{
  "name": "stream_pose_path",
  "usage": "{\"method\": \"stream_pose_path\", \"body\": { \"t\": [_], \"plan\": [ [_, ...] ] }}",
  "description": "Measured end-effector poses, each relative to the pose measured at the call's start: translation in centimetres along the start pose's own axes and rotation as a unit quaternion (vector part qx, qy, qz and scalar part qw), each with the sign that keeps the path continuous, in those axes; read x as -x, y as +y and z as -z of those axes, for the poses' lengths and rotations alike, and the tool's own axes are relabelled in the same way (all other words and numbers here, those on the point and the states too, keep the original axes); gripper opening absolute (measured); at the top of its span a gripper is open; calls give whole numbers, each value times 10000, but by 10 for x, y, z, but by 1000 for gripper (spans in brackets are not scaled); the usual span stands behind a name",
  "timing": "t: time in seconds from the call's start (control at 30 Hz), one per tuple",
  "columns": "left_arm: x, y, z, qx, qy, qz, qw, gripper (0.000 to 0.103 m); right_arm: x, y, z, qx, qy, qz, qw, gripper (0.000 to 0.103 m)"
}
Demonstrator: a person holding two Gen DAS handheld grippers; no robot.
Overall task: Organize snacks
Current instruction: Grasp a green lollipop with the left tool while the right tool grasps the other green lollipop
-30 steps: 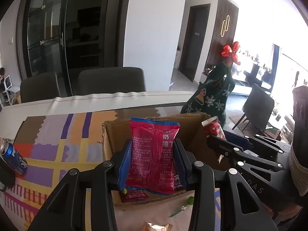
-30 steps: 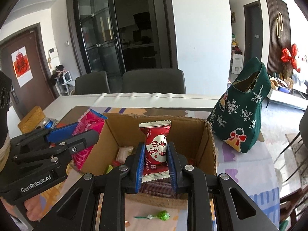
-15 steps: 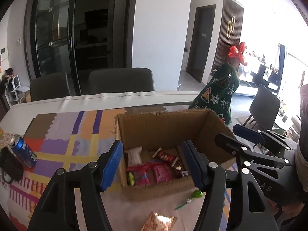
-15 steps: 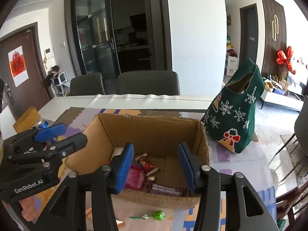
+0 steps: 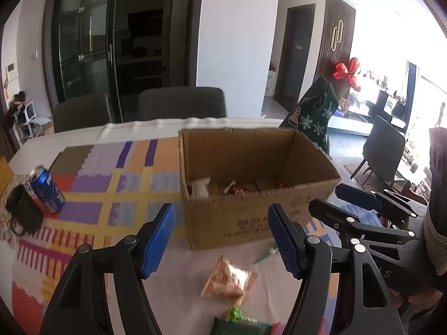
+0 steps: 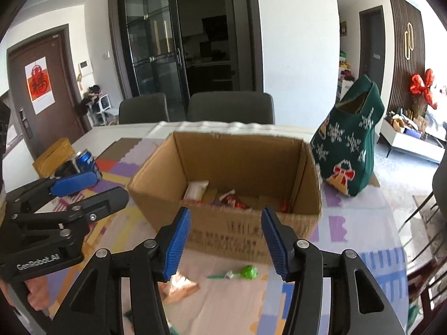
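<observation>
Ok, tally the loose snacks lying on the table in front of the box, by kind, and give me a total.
Orange snack packet: 1
Green lollipop: 1
Green wrapped candy: 1
Dark green packet, cut off at the frame edge: 1
Total: 4, all on the table outside the cardboard box.

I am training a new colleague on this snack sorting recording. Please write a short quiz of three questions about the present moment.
1. True or false: both hand-held grippers are empty.
2. Which snack lies nearest the cardboard box front wall? A green lollipop B orange packet
3. Name the object behind the blue can.

Key: 1 true: left hand-held gripper and right hand-held gripper stand open. 2 A. 3 None; a black mug stands beside it.
</observation>
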State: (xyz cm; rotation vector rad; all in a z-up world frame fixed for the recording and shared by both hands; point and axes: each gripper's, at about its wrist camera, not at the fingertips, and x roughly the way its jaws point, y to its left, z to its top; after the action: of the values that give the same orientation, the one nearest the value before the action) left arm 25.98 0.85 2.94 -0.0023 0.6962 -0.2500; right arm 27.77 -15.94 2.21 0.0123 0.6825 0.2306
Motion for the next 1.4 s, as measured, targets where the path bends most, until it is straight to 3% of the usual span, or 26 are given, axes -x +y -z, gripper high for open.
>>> {"method": "stream_pose_path", "body": {
  "t": [0.33,0.63,1.07,1.4],
  "plan": [
    [8,-7,48,77,324,16,9994,68,9,1,43,39,277,4,9996,53],
    [-7,-11,87,286,814,125,9962,67,5,-4,73,1,552,39,9985,53],
    [-51,-7,125,518,1483,242,9873,39,-24,-12,100,56,810,174,9966,53],
    [-74,-6,136,569,1788,212,9820,34,-50,-21,106,15,1021,117,9947,53]
  ]
}}
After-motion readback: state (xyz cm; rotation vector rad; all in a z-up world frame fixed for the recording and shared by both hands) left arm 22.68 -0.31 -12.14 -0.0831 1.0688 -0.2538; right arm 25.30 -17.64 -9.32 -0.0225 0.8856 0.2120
